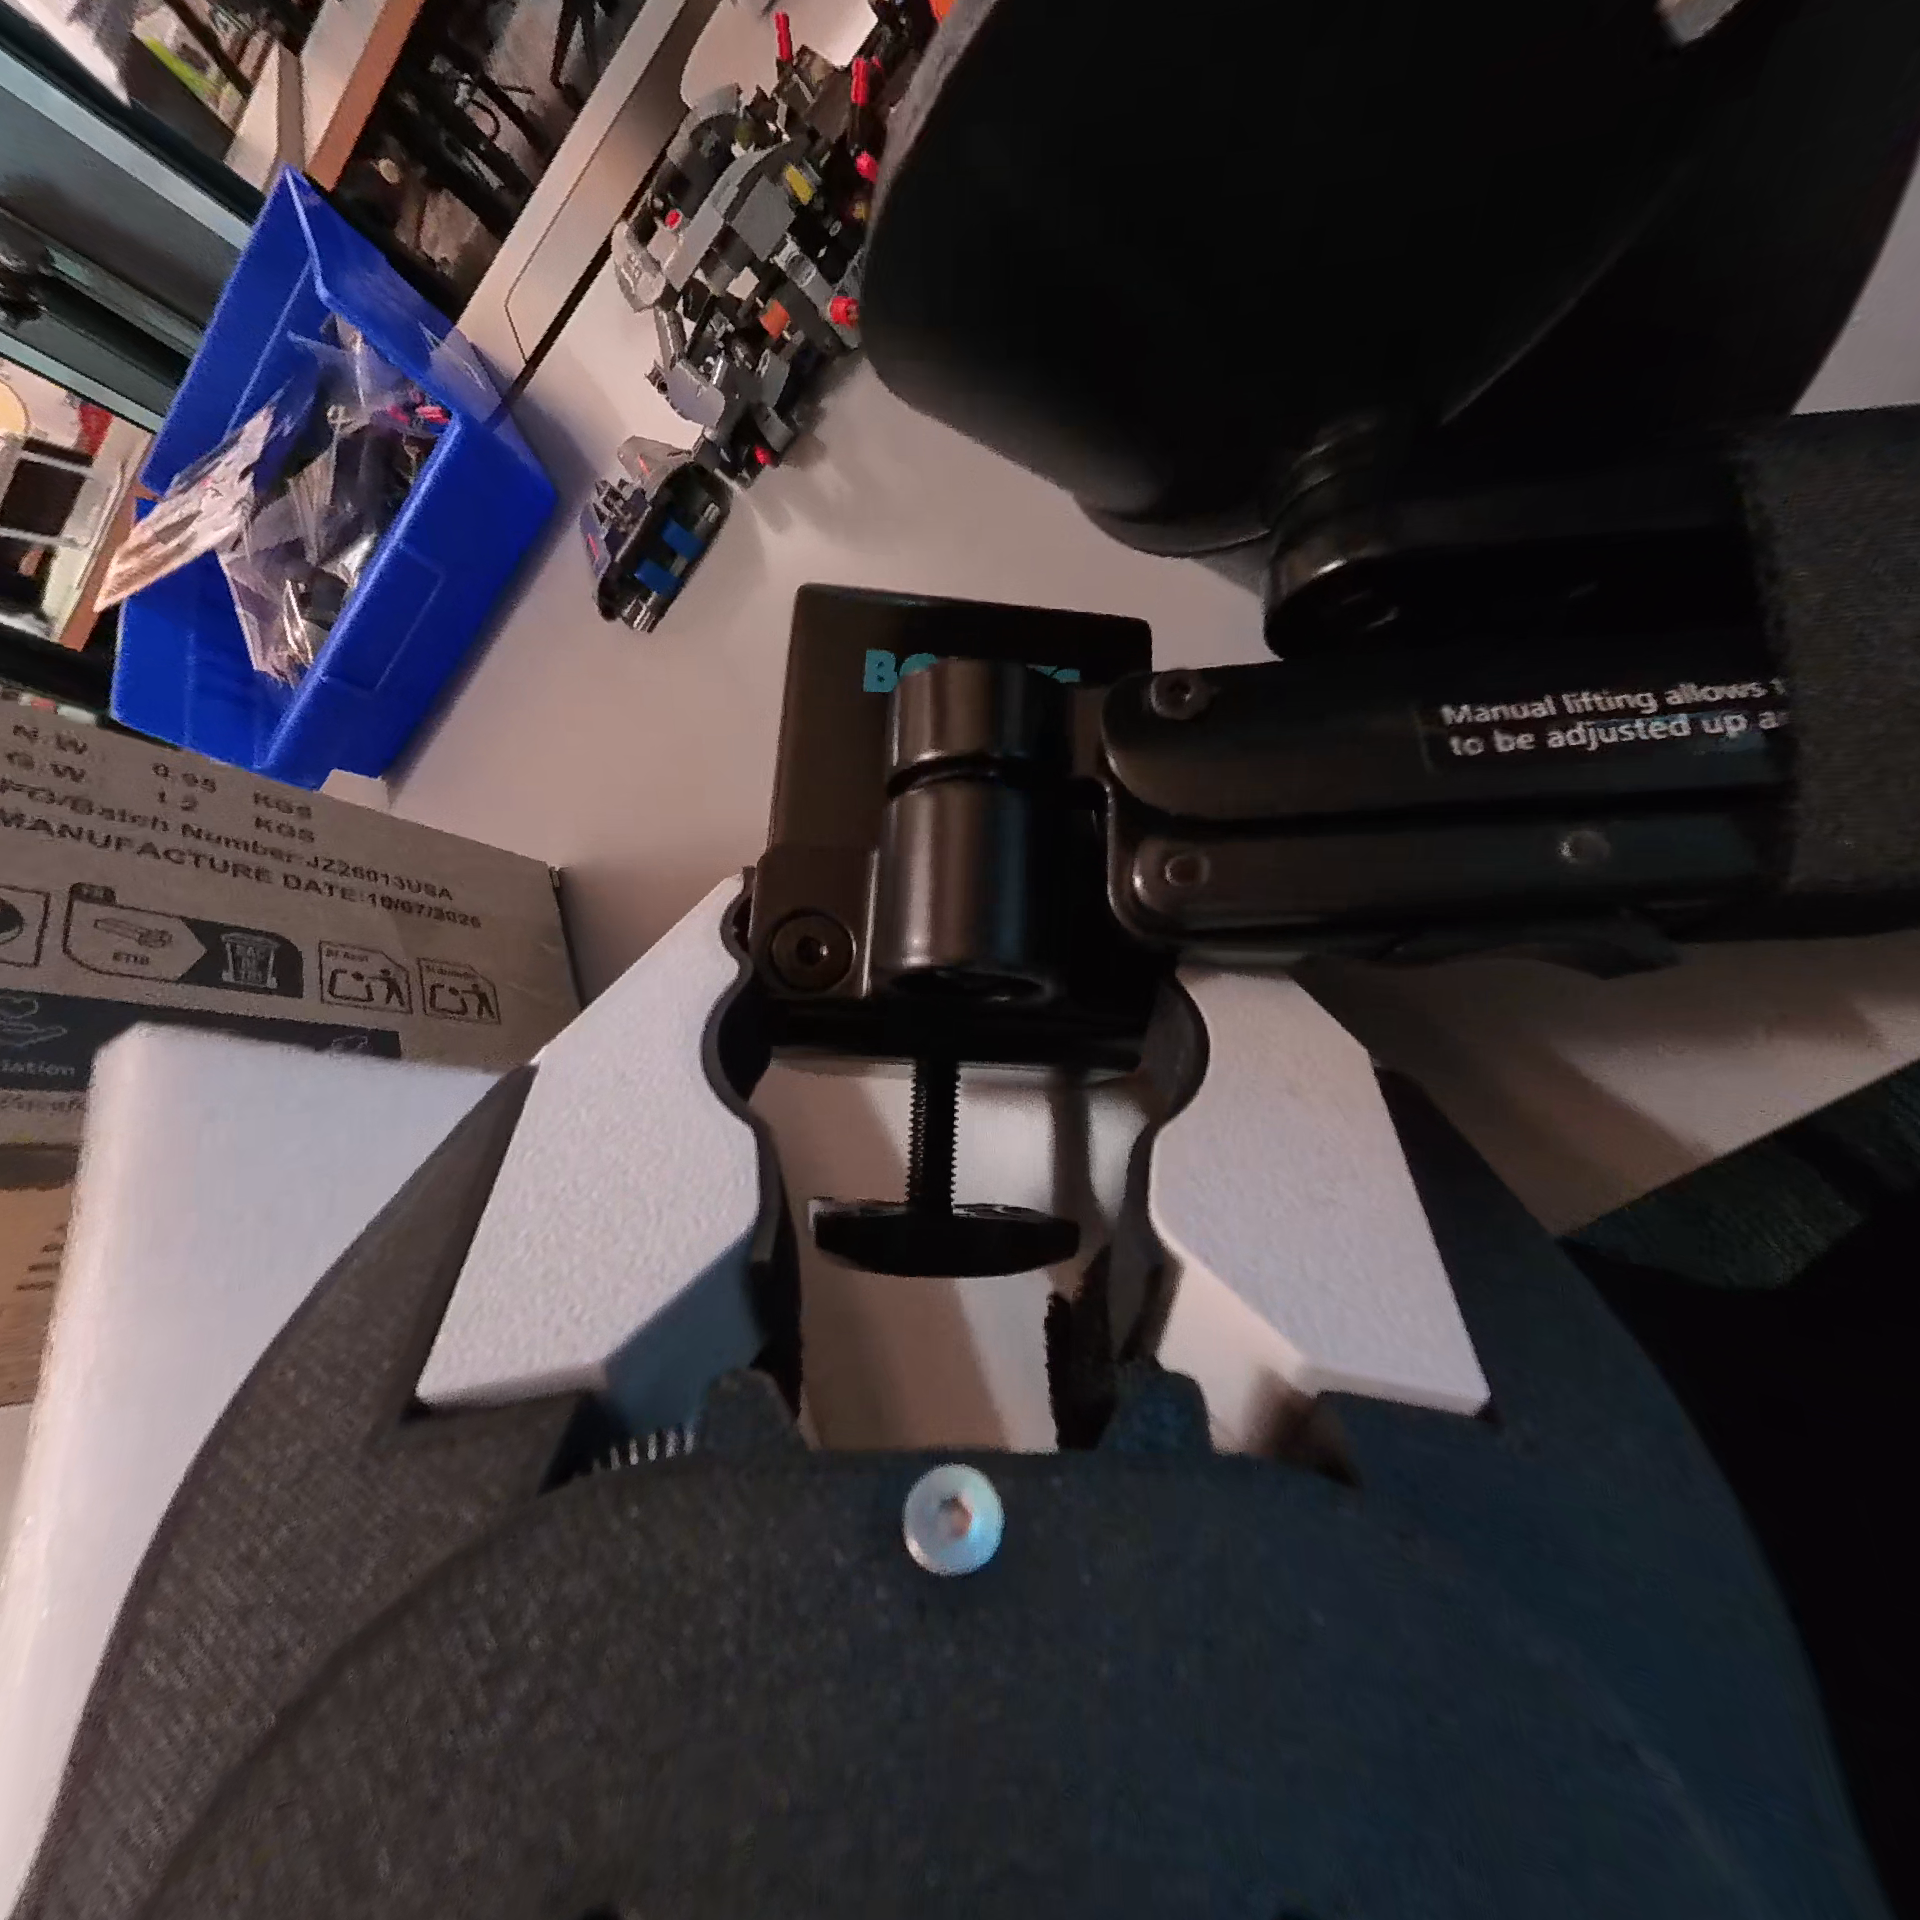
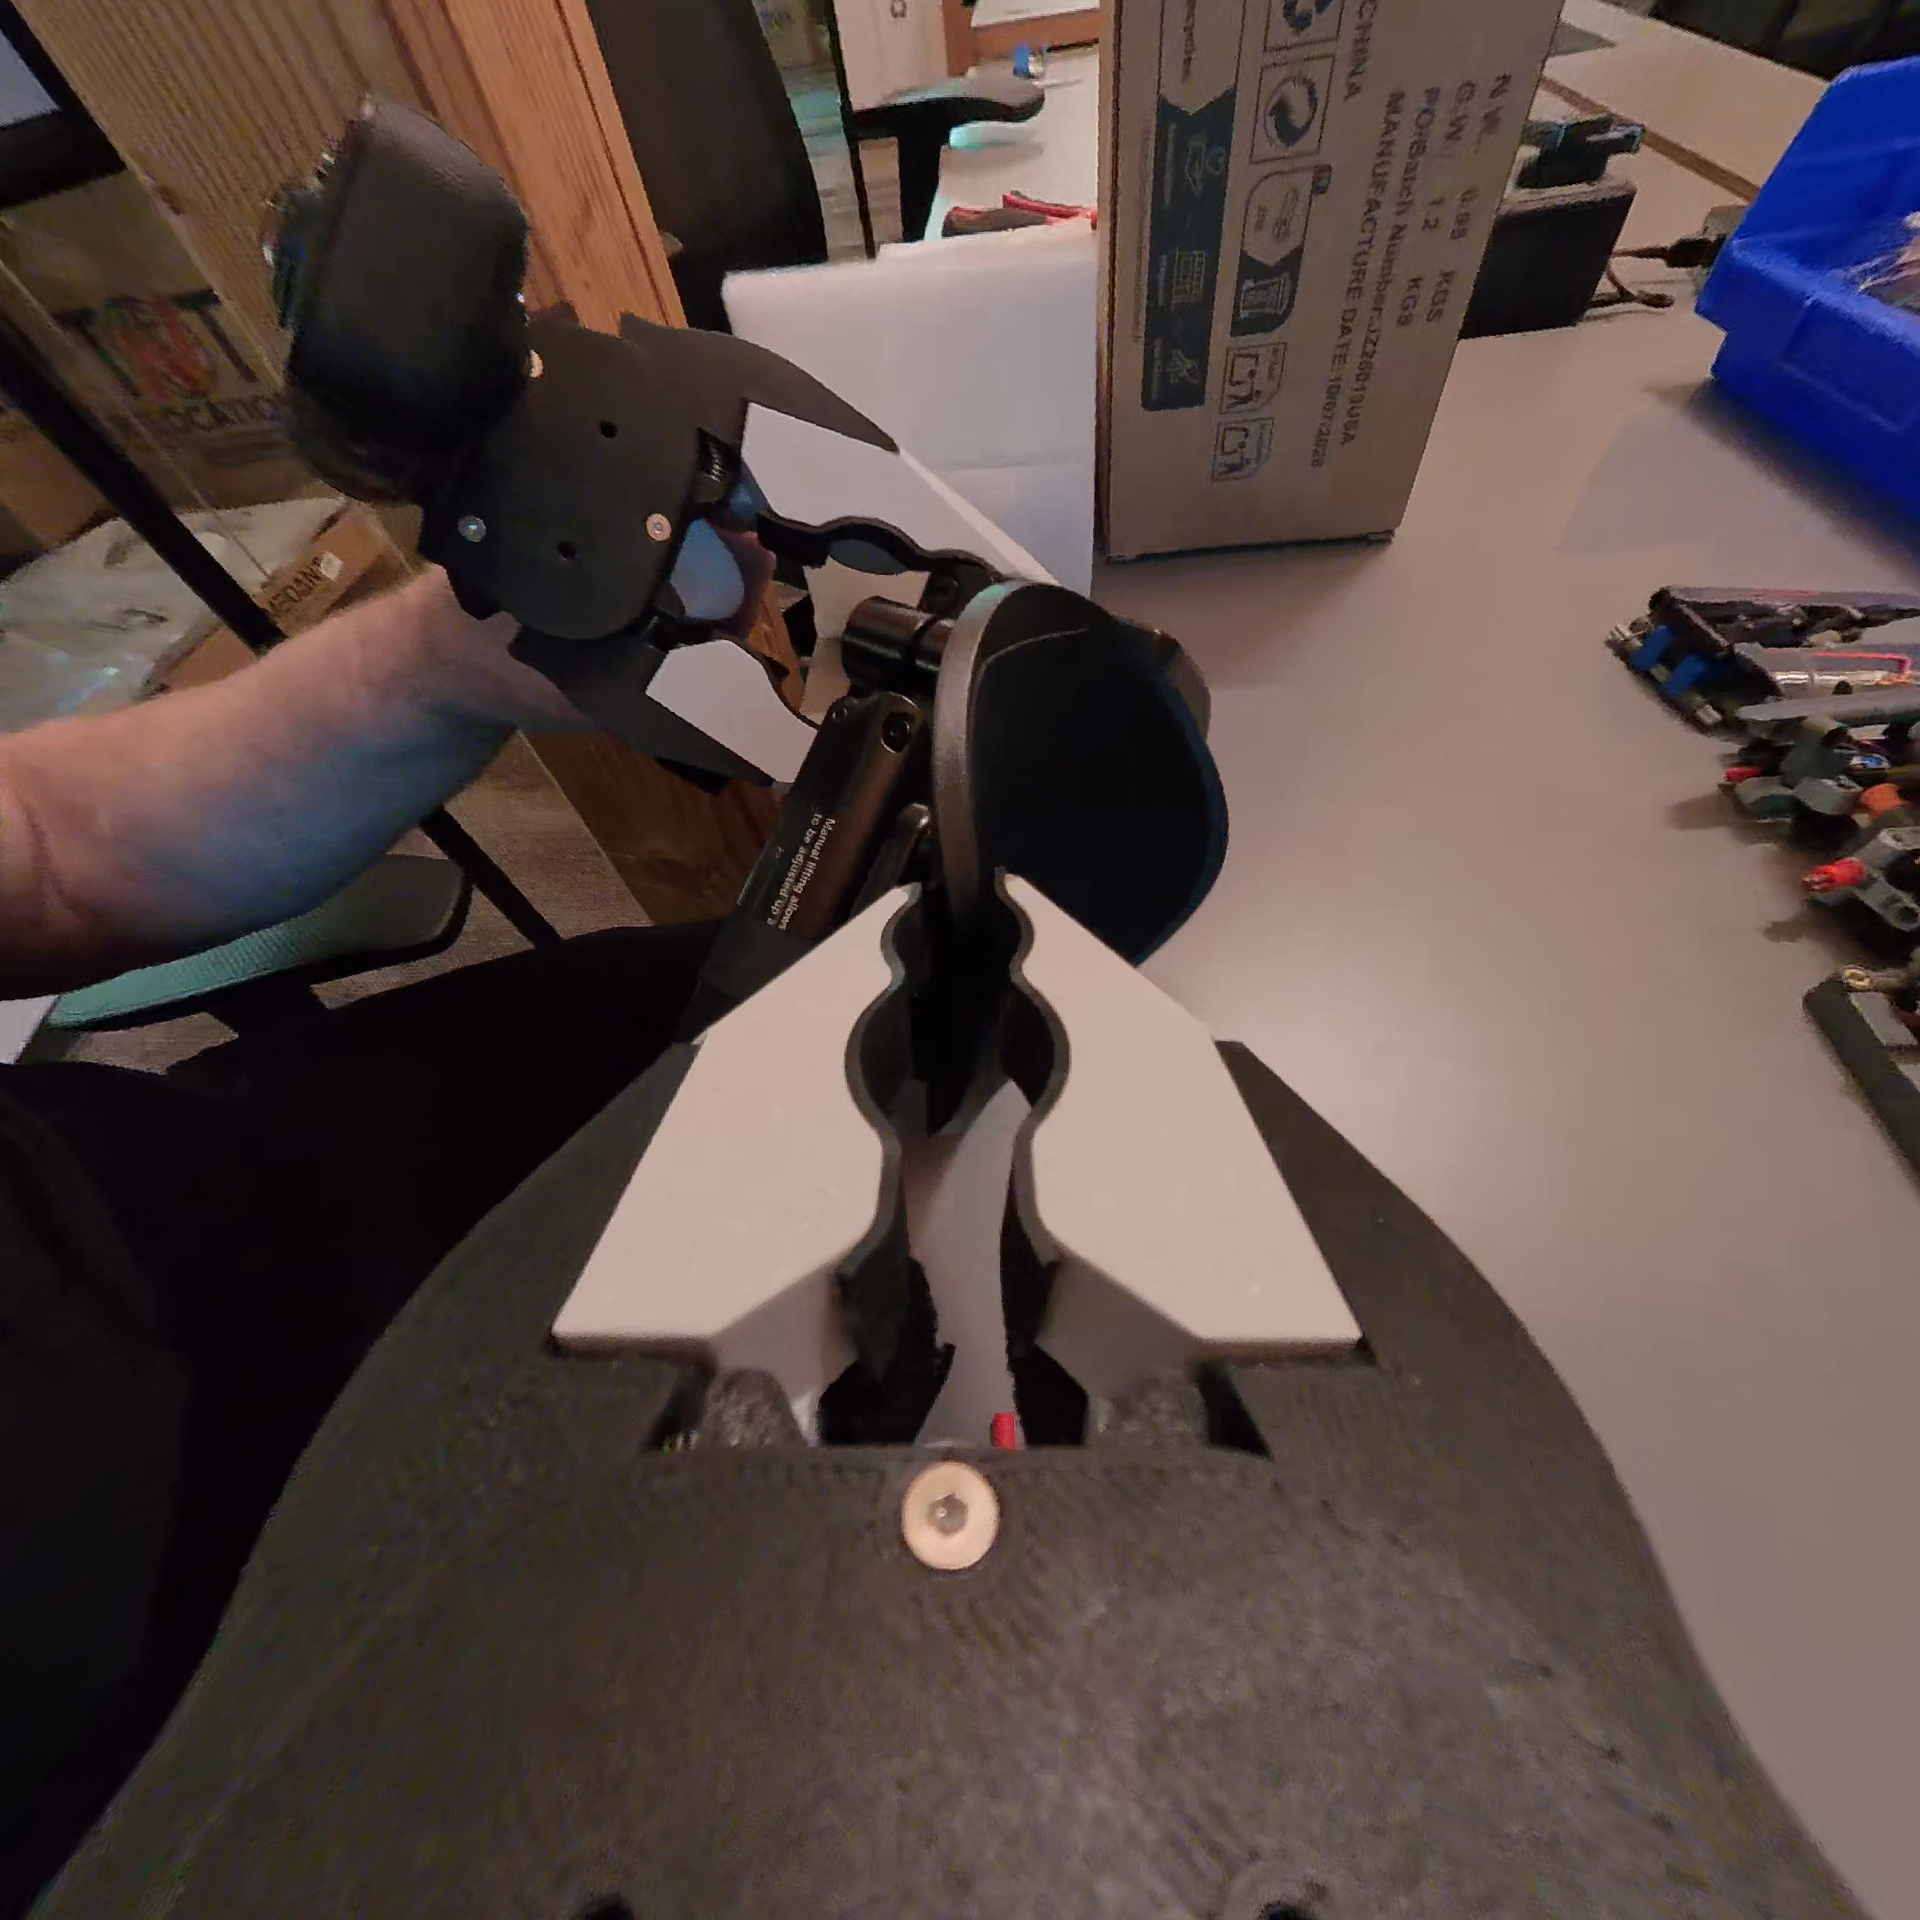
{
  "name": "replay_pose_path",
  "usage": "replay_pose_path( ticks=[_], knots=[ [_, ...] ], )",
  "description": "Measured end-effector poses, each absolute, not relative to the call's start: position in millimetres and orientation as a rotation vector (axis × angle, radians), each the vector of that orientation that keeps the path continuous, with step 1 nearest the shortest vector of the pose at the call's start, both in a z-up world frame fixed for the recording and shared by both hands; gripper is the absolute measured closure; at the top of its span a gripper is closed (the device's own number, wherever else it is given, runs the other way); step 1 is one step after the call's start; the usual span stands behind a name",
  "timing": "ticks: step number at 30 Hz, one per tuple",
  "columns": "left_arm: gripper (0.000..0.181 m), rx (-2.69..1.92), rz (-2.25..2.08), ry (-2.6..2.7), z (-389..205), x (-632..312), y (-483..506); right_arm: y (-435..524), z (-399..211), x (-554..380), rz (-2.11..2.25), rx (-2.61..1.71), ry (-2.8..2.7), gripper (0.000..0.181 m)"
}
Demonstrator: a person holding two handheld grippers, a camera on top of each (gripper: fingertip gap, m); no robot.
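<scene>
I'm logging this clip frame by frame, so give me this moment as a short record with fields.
Left gripper: closed on the black clamp base at the table edge
Right gripper: closed on the curved rim of the black padded rest
Link: hinged black arm joins clamp base and padded rest
Clamp screw: hangs under the clamp base, between the left fingers
Nearby: cardboard box, blue bin, brick model, white foam block

Two close wrist views, shared clamp [image 1: 956, 831]
</scene>
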State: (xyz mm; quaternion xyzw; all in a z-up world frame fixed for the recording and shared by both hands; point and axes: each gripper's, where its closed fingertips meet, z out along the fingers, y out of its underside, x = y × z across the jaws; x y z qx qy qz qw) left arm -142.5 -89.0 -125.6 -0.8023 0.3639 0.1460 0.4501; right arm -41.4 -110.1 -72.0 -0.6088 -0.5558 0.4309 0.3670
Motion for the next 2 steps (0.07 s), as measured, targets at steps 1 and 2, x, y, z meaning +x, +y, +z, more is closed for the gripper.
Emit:
replay_pose_path(
  ticks=[1, 2],
  knots=[
    [0.112, -1.993, 0.350, 0.904, -125.6, -141.3, -87.8, -109.3, -68.7, -41.0, 1.118, -1.554, -1.420, 0.174],
    [0.113, -2.000, 0.330, 0.905, -125.2, -139.8, -86.4, -109.7, -64.7, -40.3, 1.134, -1.541, -1.416, 0.175]
  ],
)
